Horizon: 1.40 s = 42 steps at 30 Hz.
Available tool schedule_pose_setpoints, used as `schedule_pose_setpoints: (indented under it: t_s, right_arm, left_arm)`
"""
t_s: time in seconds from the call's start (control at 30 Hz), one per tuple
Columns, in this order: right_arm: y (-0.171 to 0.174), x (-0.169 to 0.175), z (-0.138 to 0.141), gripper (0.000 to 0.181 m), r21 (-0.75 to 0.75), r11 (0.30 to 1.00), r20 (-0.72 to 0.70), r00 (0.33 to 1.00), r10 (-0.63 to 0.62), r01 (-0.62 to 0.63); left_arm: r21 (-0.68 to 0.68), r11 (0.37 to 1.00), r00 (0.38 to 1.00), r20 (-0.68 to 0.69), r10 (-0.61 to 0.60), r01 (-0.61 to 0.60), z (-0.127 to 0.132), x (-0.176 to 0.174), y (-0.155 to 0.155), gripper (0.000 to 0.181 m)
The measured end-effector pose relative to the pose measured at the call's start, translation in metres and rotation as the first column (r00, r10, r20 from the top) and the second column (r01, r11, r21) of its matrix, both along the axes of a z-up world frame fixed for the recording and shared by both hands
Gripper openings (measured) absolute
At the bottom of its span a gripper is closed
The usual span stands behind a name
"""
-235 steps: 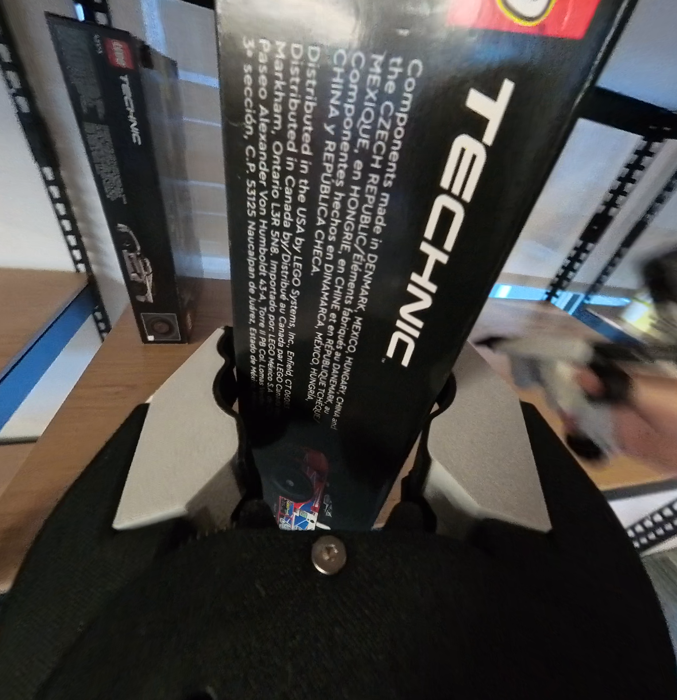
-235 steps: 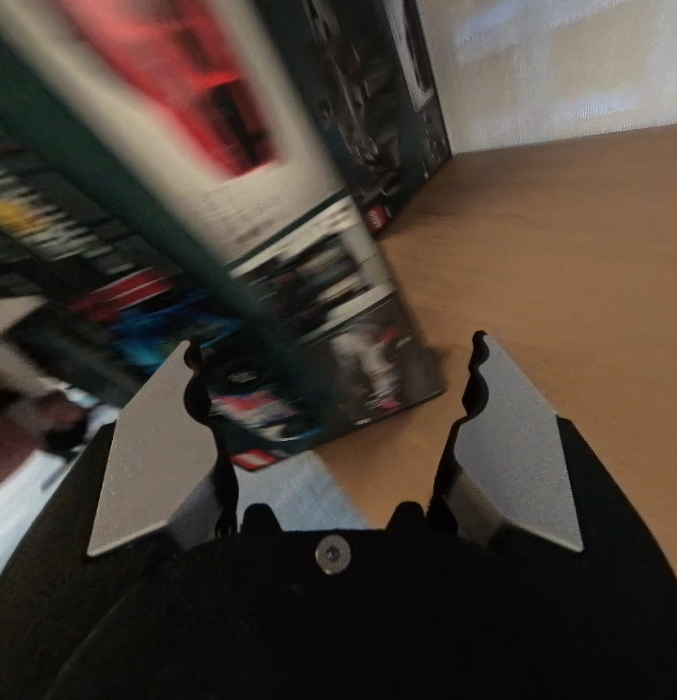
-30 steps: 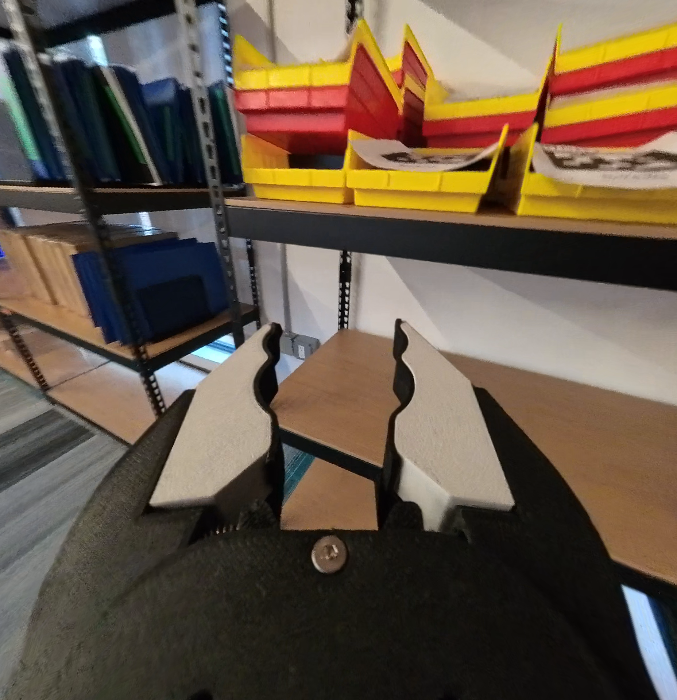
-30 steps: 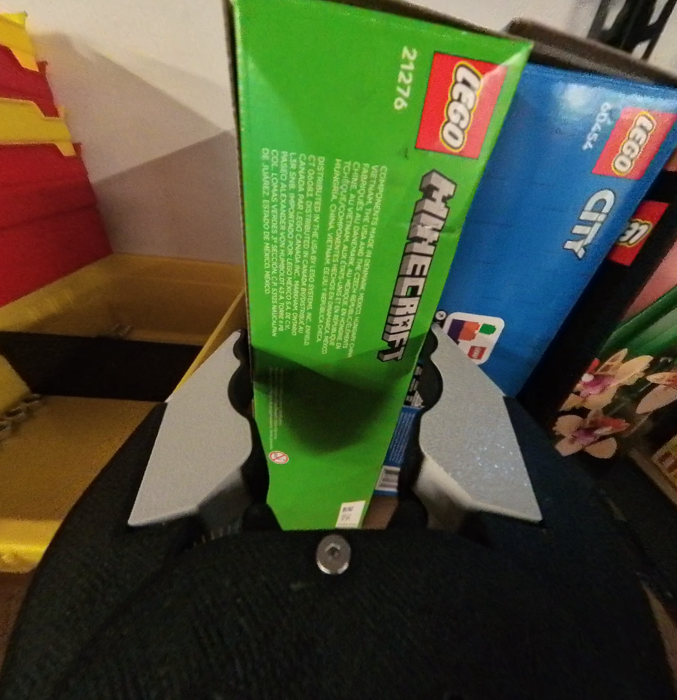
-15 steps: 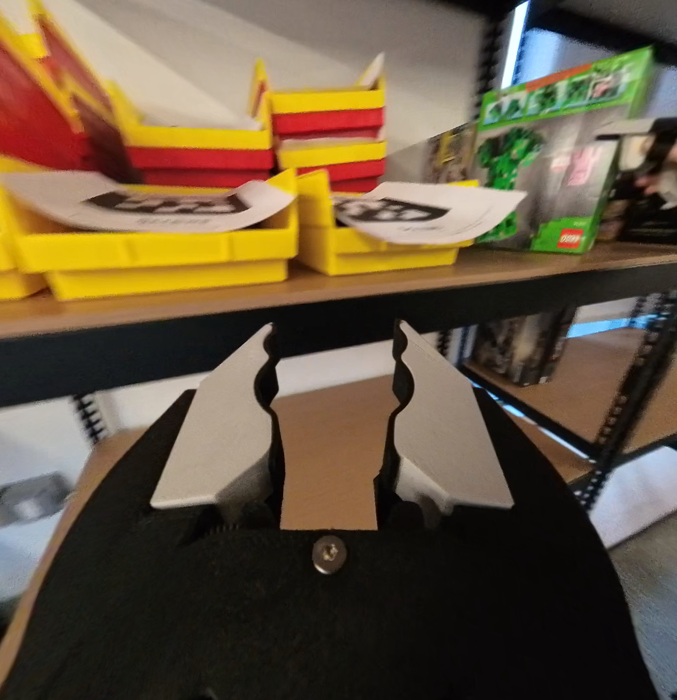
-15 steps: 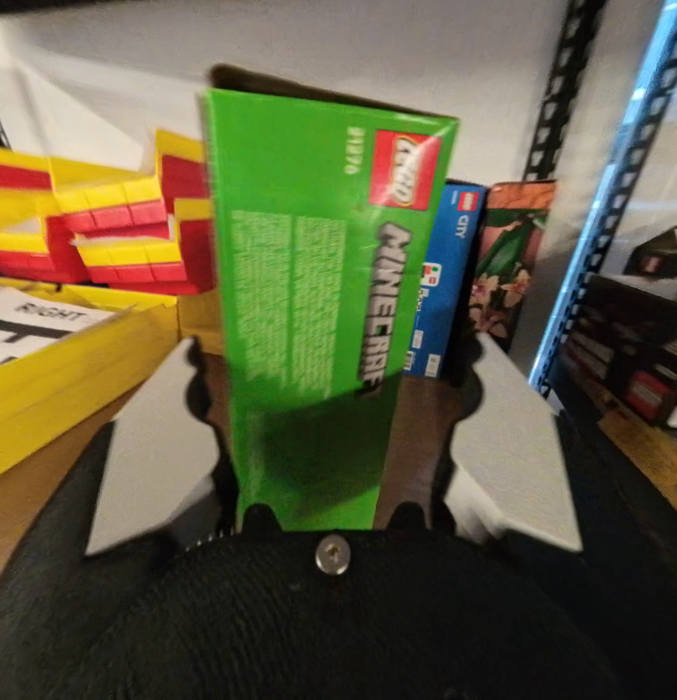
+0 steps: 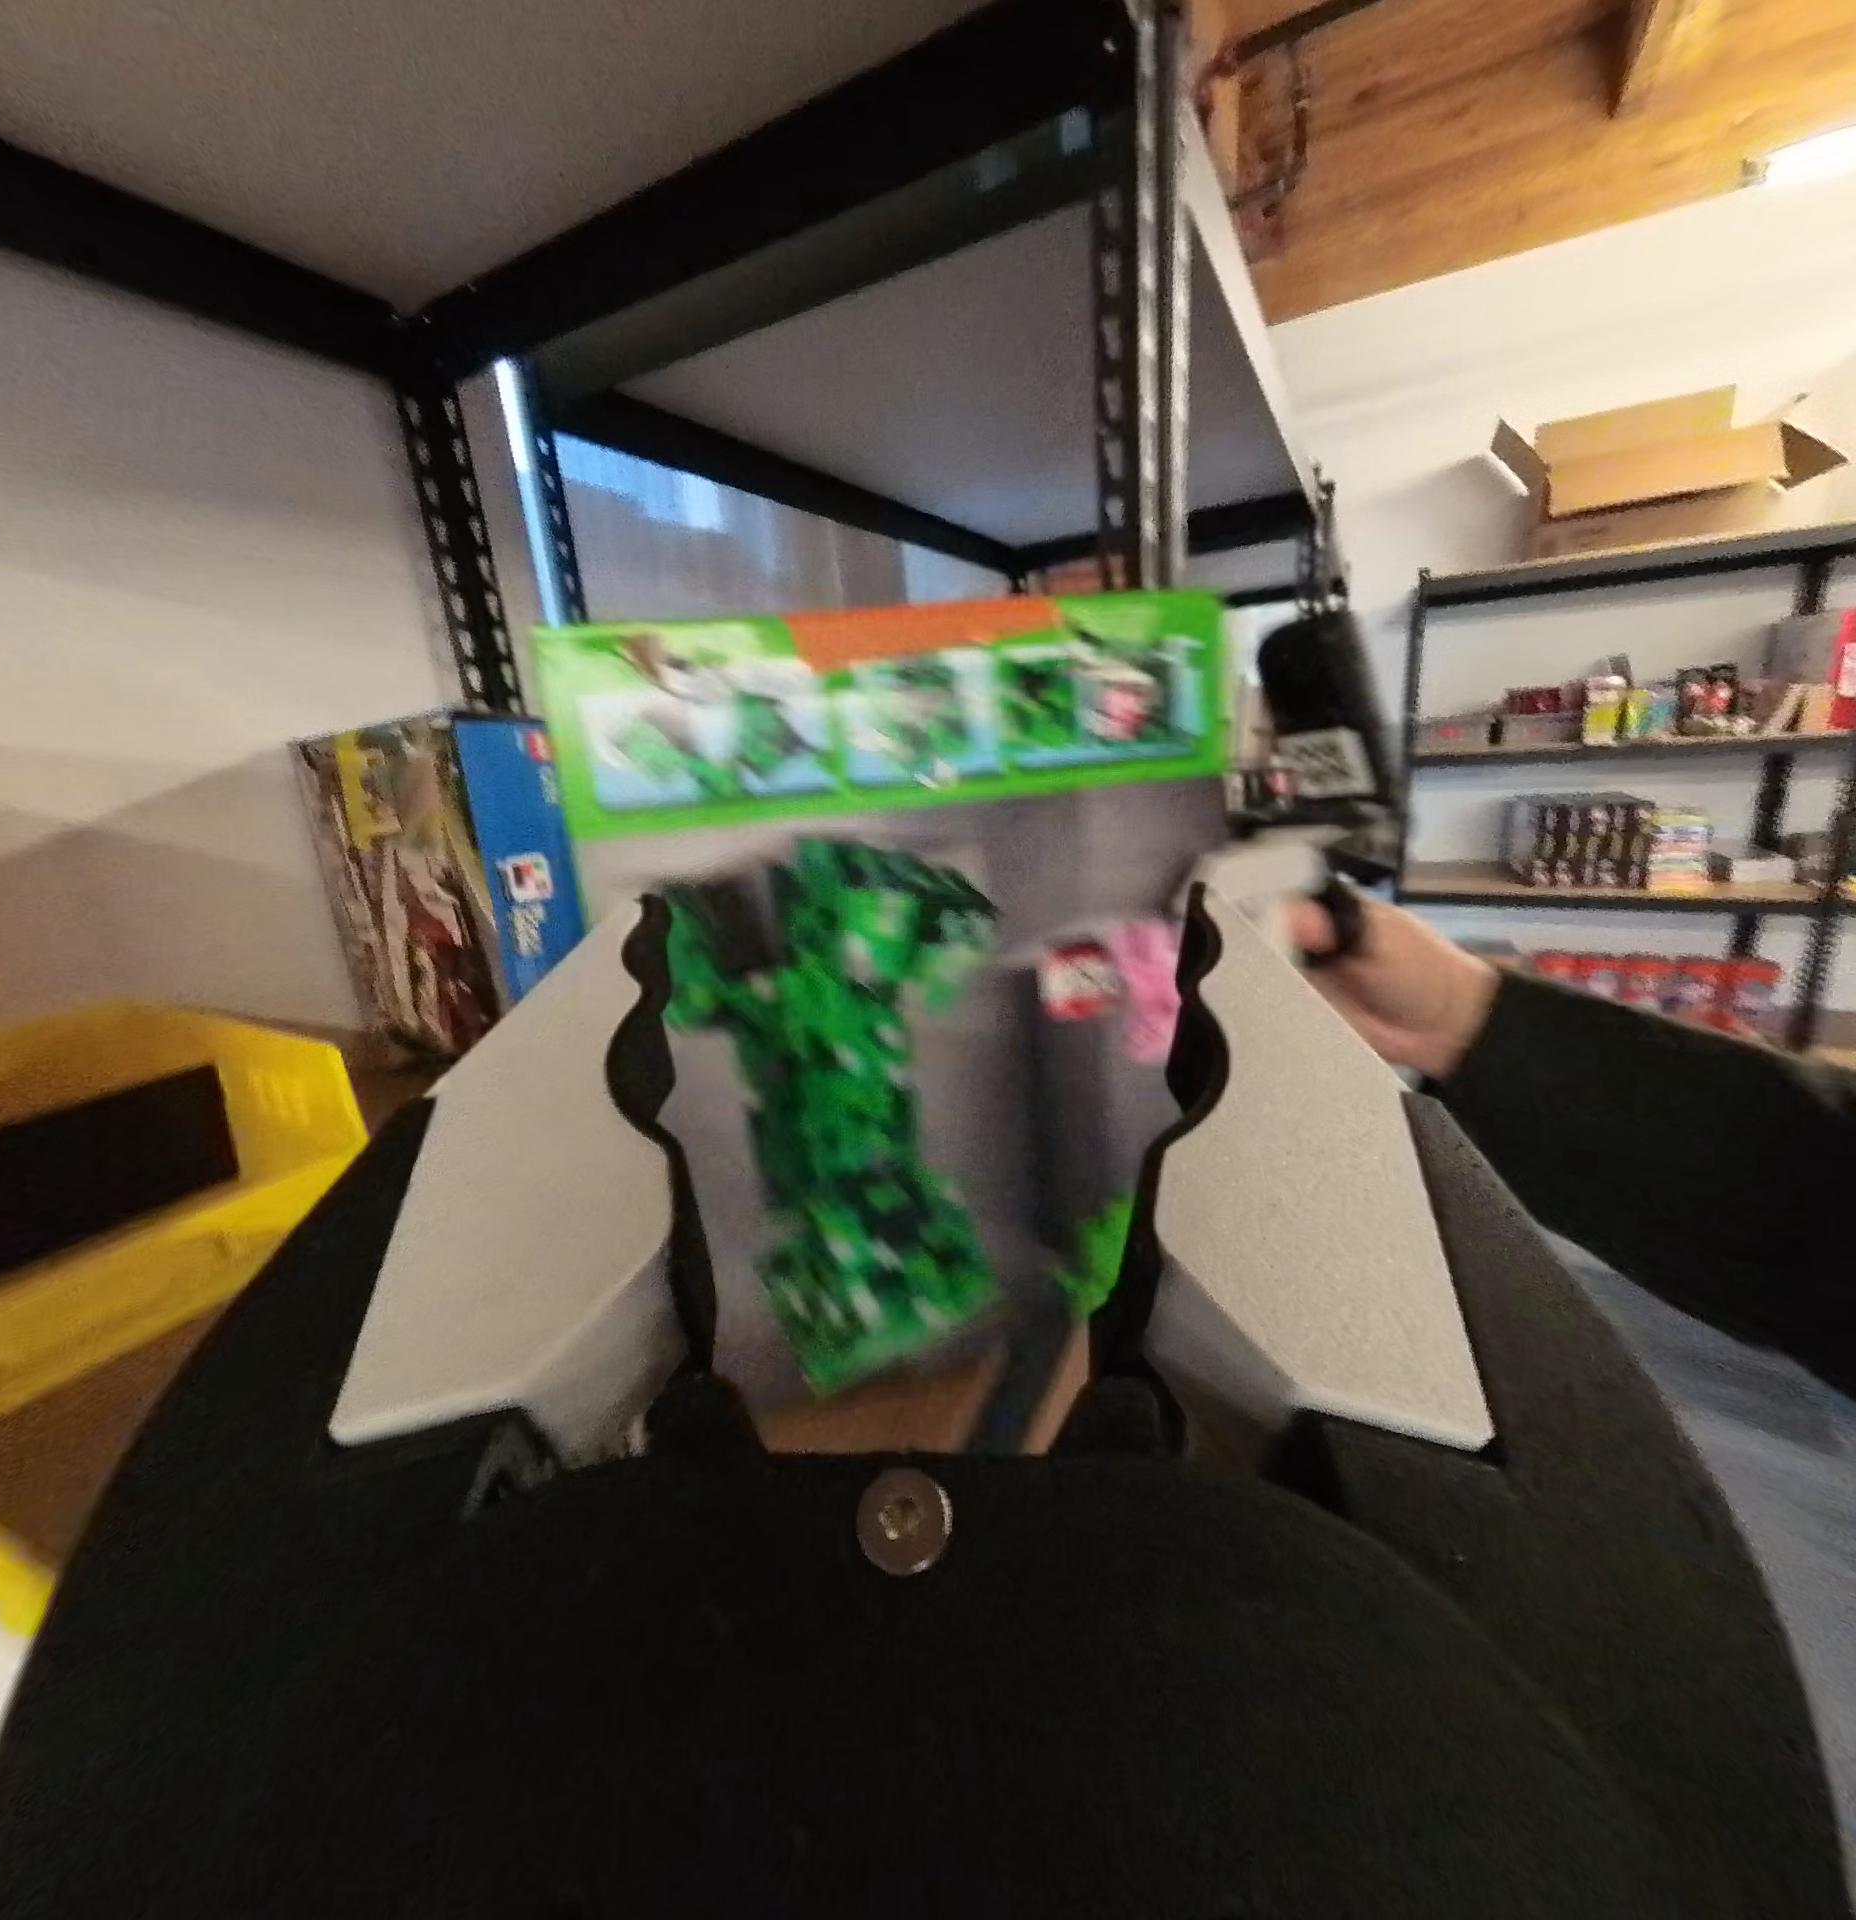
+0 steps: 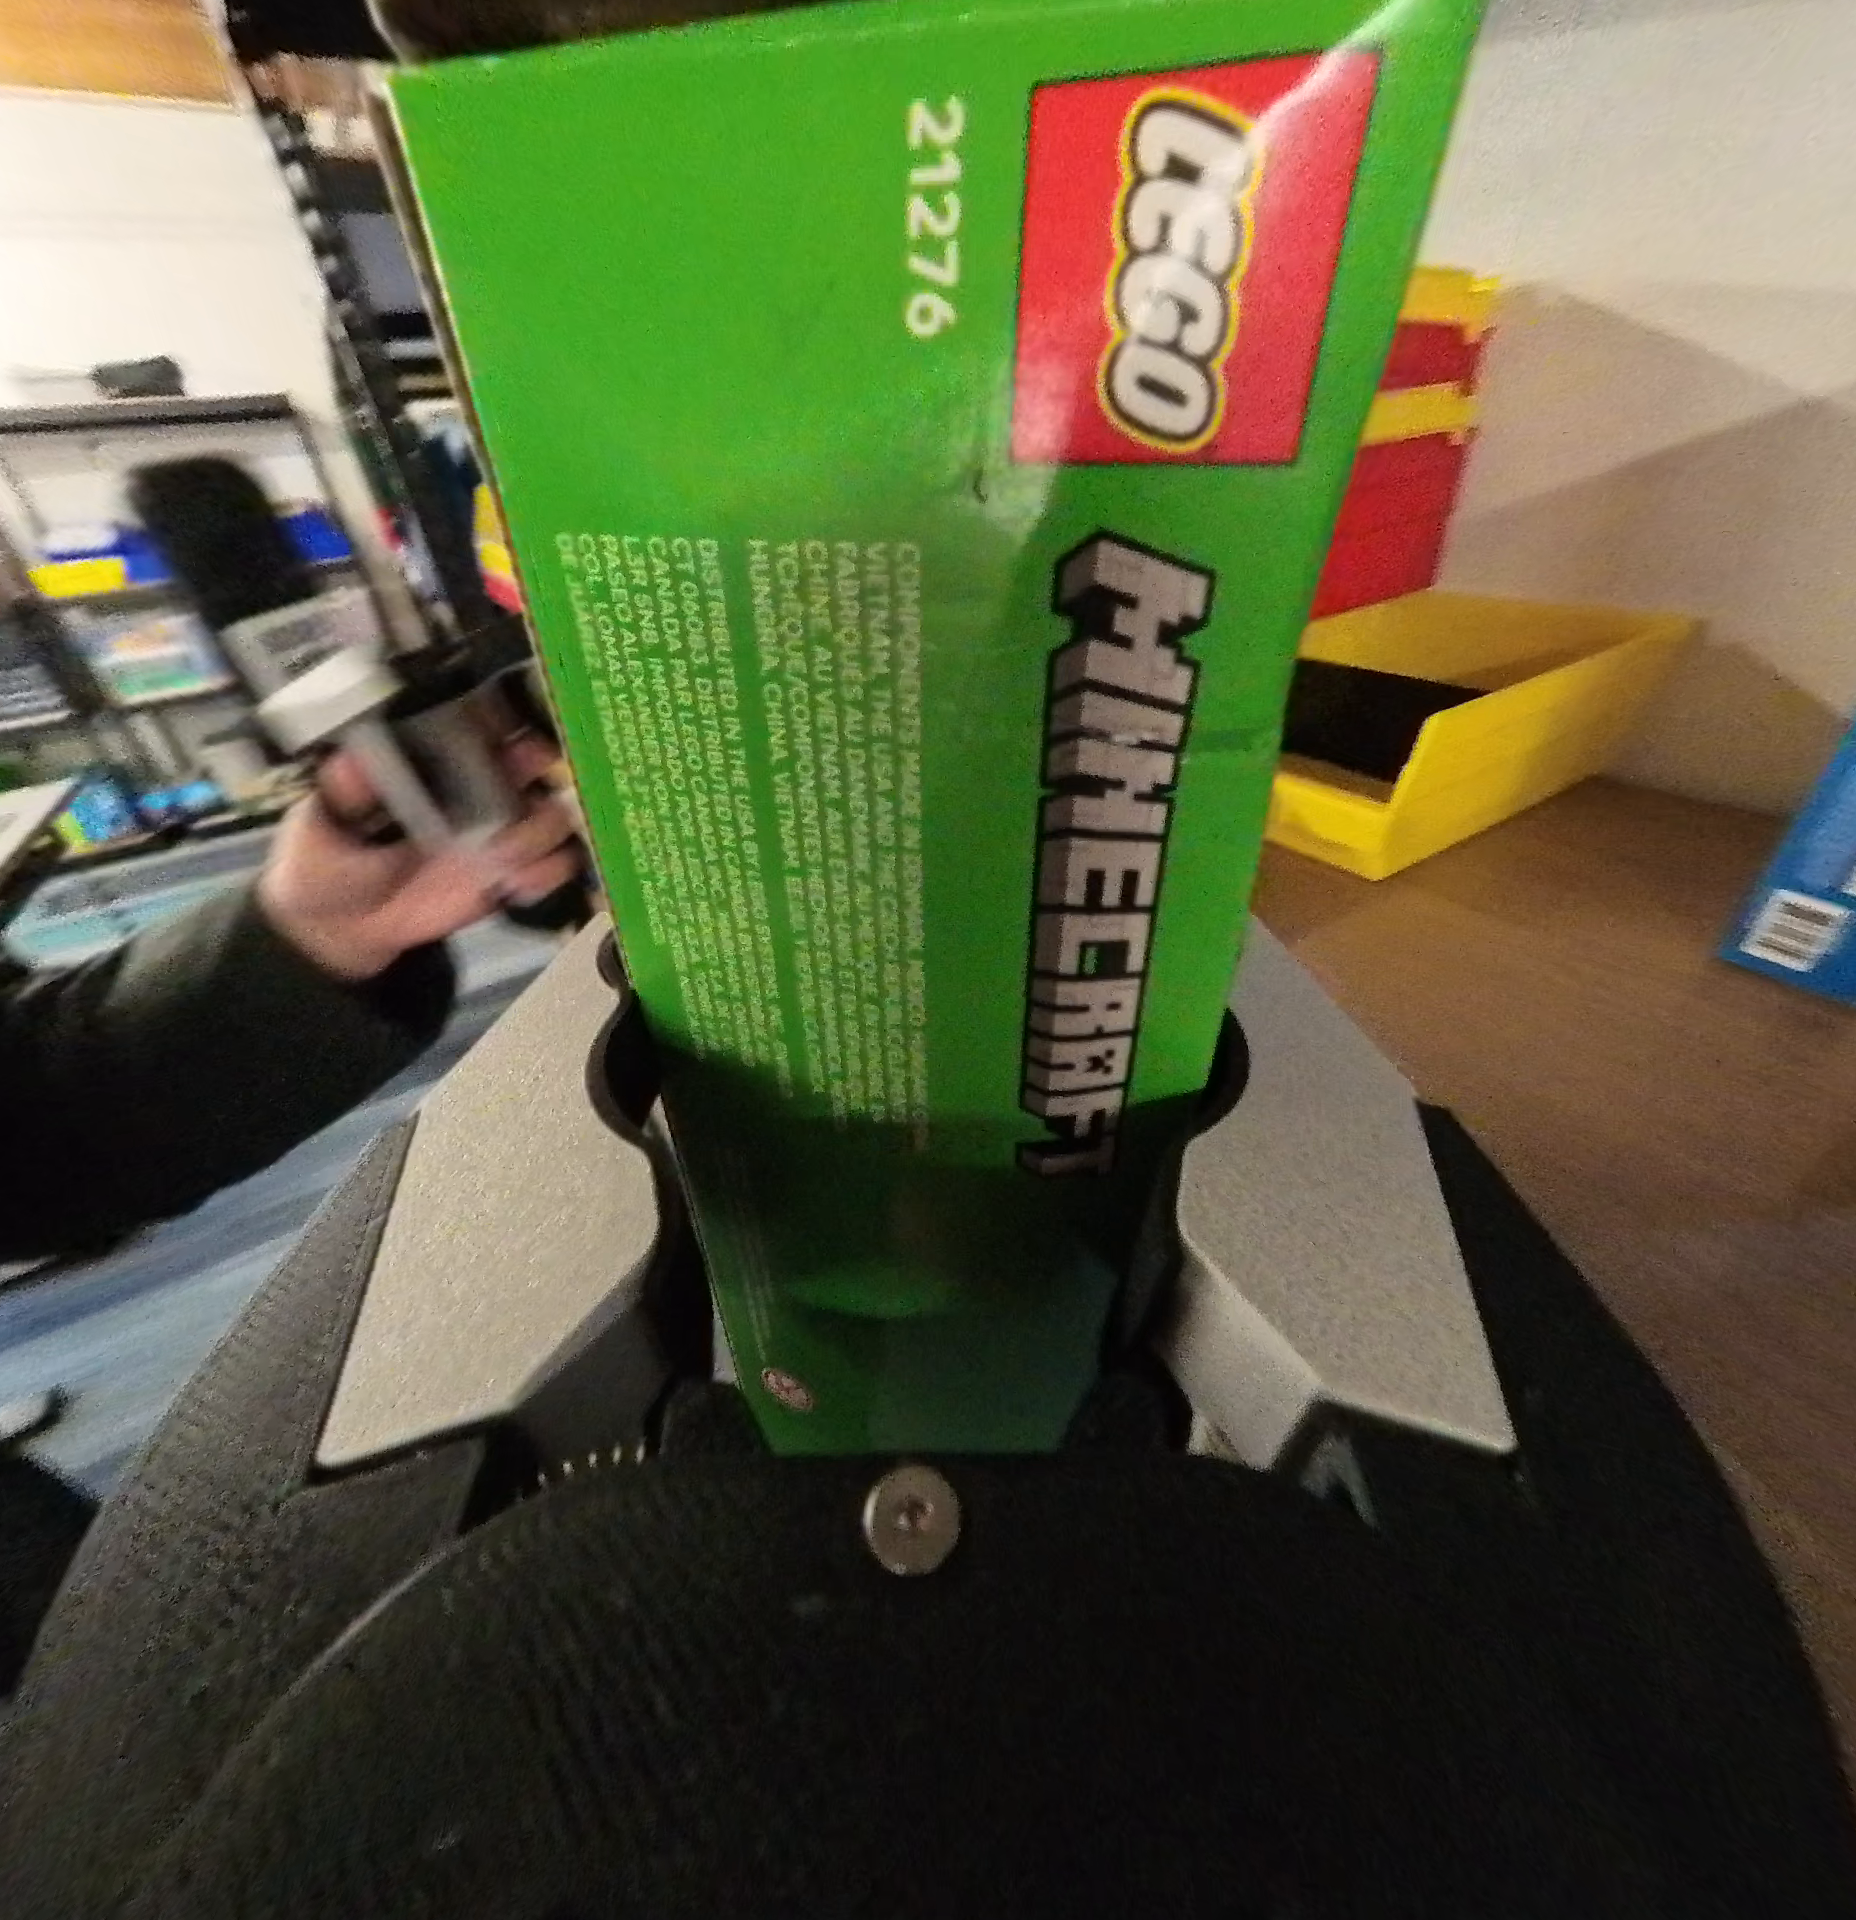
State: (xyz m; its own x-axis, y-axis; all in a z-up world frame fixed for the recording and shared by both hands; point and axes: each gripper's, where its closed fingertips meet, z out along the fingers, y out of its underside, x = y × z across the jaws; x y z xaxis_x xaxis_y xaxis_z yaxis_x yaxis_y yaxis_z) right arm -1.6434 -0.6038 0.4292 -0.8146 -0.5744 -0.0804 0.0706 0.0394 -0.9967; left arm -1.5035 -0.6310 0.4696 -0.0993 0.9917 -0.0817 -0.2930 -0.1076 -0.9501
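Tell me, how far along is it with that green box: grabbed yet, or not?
Done: the right claw is shut on the green box's narrow side. In hand: the box is upright in that grip, by the wooden shelf with a yellow bin and blue box; the left claw is open, empty, facing it. Left: it is not yet released; whether it rests on the shelf is unclear.

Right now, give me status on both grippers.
Right gripper shut on green box. Left gripper open, empty, facing green box. Yellow bin beside it on shelf.
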Motion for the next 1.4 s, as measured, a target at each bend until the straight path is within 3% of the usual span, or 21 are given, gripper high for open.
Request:
schedule_pose_setpoints:
  t_s: [0.1,0.17,0.23,0.4,0.47,0.6,0.7,0.83,0.97,1.07,1.17,1.3,1.4]
  right_arm:
    - [0.019,0.007,-0.002,0.103,0.025,0.997,-0.036,0.997,0.071,-0.071]
    - [0.026,0.007,-0.006,0.102,0.047,0.995,-0.057,0.995,0.088,-0.085]
    - [0.032,0.007,-0.008,0.102,0.041,0.995,-0.075,0.992,0.098,-0.095]
    - [0.044,0.009,-0.010,0.102,-0.020,0.996,-0.081,0.993,0.081,-0.082]
    - [0.047,0.012,-0.010,0.104,-0.063,0.994,-0.103,0.991,0.083,-0.090]
    - [0.057,0.016,-0.010,0.104,-0.090,0.995,-0.087,0.996,0.032,-0.040]
    - [0.107,0.015,-0.013,0.102,-0.090,0.996,-0.073,0.997,0.016,-0.023]
    - [0.226,-0.009,-0.048,0.103,-0.094,0.995,-0.007,0.999,-0.034,0.034]
    - [0.349,-0.078,-0.121,0.102,0.041,0.991,0.045,0.991,-0.129,0.127]
    - [0.428,-0.143,-0.178,0.101,0.145,0.968,-0.042,0.979,-0.199,0.203]
    - [0.486,-0.214,-0.224,0.102,0.210,0.938,-0.119,0.959,-0.256,0.276]
    - [0.523,-0.312,-0.242,0.101,0.196,0.929,0.029,0.945,-0.326,0.314]
    - [0.518,-0.385,-0.259,0.102,0.166,0.939,0.016,0.951,-0.309,0.302]
  left_arm:
    - [0.069,0.997,1.000,-0.011,-0.020,0.021,0.022,-0.032,-0.036,0.108]
    - [0.122,0.983,0.989,0.045,-0.141,0.134,0.022,-0.048,-0.042,0.112]
    - [0.134,0.970,0.967,0.124,-0.222,0.205,0.012,-0.059,-0.041,0.115]
    - [0.107,0.969,0.929,0.279,-0.244,0.222,-0.034,-0.086,-0.034,0.123]
    - [0.154,0.943,0.910,0.256,-0.327,0.296,-0.046,-0.094,-0.022,0.115]
    - [0.170,0.942,0.936,0.156,-0.316,0.289,-0.046,-0.100,-0.016,0.109]
    - [0.181,0.938,0.914,0.231,-0.334,0.296,-0.052,-0.103,0.033,0.108]
    - [0.181,0.926,0.886,0.276,-0.372,0.332,-0.082,-0.133,0.150,0.108]
    - [0.307,0.864,0.807,0.330,-0.489,0.399,-0.166,-0.211,0.272,0.108]
    - [0.410,0.787,0.744,0.305,-0.595,0.462,-0.239,-0.285,0.353,0.108]
    - [0.509,0.721,0.704,0.277,-0.654,0.469,-0.298,-0.369,0.424,0.121]
    - [0.621,0.612,0.716,0.115,-0.688,0.489,-0.330,-0.472,0.467,0.125]
    - [0.598,0.625,0.764,0.032,-0.644,0.502,-0.345,-0.545,0.460,0.126]
